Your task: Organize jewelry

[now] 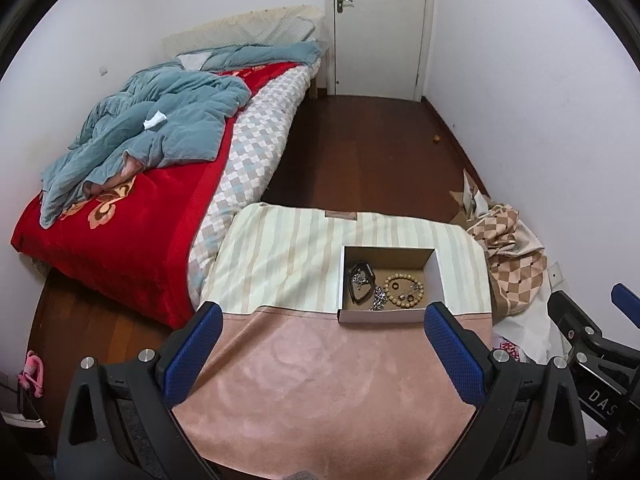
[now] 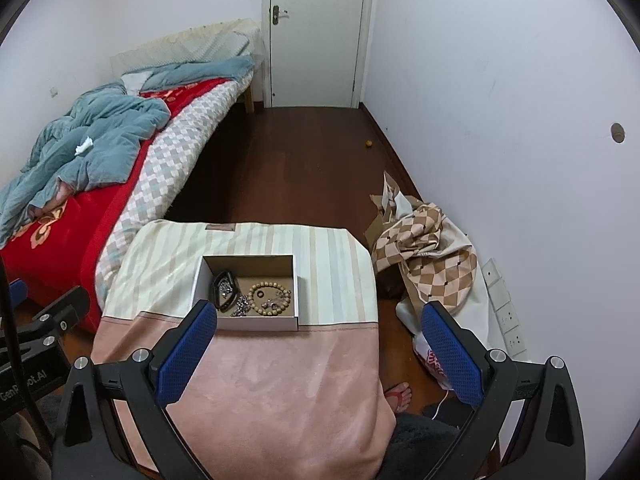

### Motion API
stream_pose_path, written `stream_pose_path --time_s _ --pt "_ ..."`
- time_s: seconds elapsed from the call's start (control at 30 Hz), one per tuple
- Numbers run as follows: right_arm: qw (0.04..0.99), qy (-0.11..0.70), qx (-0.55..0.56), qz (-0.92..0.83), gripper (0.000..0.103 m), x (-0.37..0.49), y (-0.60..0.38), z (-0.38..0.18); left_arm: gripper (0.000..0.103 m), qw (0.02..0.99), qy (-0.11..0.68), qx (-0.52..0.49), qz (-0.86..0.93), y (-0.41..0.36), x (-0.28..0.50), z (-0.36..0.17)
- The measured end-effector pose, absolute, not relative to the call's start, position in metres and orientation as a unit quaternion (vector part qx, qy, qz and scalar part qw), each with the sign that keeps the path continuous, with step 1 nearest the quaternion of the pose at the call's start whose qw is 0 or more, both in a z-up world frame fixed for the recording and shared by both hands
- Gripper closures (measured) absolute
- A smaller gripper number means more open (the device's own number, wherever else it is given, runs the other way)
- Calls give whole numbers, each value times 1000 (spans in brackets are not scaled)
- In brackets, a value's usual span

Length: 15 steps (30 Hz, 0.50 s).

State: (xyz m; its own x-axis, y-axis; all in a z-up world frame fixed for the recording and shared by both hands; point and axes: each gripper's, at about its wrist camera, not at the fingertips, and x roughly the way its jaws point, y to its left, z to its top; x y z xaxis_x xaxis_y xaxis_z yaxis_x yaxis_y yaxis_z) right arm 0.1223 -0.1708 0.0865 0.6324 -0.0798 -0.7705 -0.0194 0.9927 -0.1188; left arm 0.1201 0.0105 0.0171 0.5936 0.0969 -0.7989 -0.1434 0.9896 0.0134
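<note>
An open cardboard box (image 1: 438, 276) (image 2: 200, 280) sits on a small table draped in pink and striped cloth (image 1: 320, 380) (image 2: 280, 380). Inside lie a wooden bead bracelet (image 1: 404, 290) (image 2: 270, 300), a dark band (image 1: 360, 284) (image 2: 221, 292) and a silvery chain (image 1: 378, 300) (image 2: 240, 310). My left gripper (image 1: 324, 316) hovers open above the pink cloth, just short of the box. My right gripper (image 2: 320, 312) is open too, above the table's right side, with the box by its left finger. Neither holds anything.
A bed (image 1: 140, 184) (image 2: 80, 184) with a red cover and blue quilt stands left of the table. Checkered fabric and bags (image 1: 512, 264) (image 2: 424, 248) are piled by the right wall. A person's foot in a sandal (image 2: 398, 394) rests on the wooden floor. A shut door (image 1: 380, 28) lies ahead.
</note>
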Motion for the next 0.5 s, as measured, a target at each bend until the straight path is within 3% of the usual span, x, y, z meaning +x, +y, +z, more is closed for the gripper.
stream_pose_path --time_s 0.5 --pt "893 445 -65 -20 0 134 -171 71 0 884 463 -32 65 9 132 1"
